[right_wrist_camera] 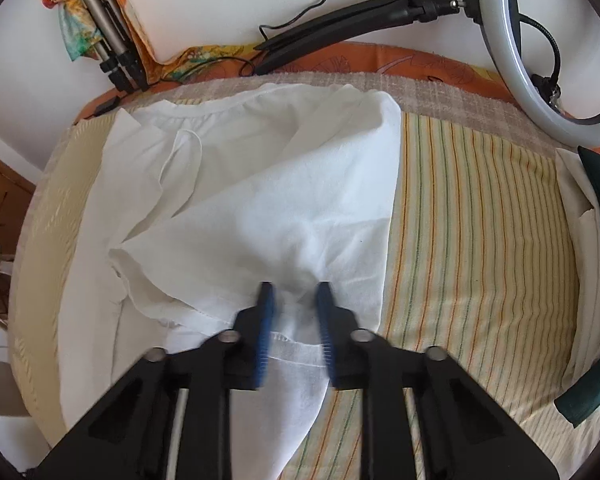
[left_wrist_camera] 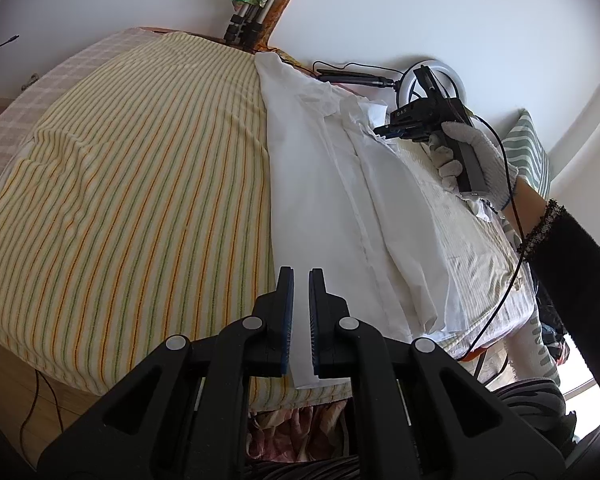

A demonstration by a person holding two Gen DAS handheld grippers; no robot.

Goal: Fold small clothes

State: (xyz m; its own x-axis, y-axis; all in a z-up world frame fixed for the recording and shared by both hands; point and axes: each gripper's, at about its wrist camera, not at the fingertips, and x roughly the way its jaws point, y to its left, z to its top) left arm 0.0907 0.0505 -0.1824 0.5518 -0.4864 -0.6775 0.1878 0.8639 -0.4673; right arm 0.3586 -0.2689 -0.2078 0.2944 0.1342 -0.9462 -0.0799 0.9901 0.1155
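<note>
**A:** Where is the clothing, and how does it lie?

**B:** A white garment (left_wrist_camera: 332, 184) lies on a bed covered by a yellow striped blanket (left_wrist_camera: 132, 184). In the left wrist view it runs as a long band from the far edge of the bed to the near edge, right of the centre. Its left edge is straight and flat on the blanket. Its right side is layered, with loose folds stacked over each other.

**A:** What are the grippers doing?

**B:** The left gripper (left_wrist_camera: 301, 276) is at the near end of the garment. Its blue-padded jaws stand a narrow gap apart with white cloth between them; I cannot tell whether they pinch it. The right gripper (right_wrist_camera: 295, 292), held in a gloved hand (left_wrist_camera: 470, 156), sits at the far right of the garment. In its own view the jaws are apart, a raised ridge of cloth between them, not pressed.

**A:** Where is there open room?

**B:** Left of the garment the blanket is wide and bare, reaching the bed's rounded left edge. In the right wrist view a bare striped strip lies right of the cloth. At the far edge, against the wall, rest a ring light (right_wrist_camera: 540, 52) and folded tripod legs (right_wrist_camera: 108, 40).
</note>
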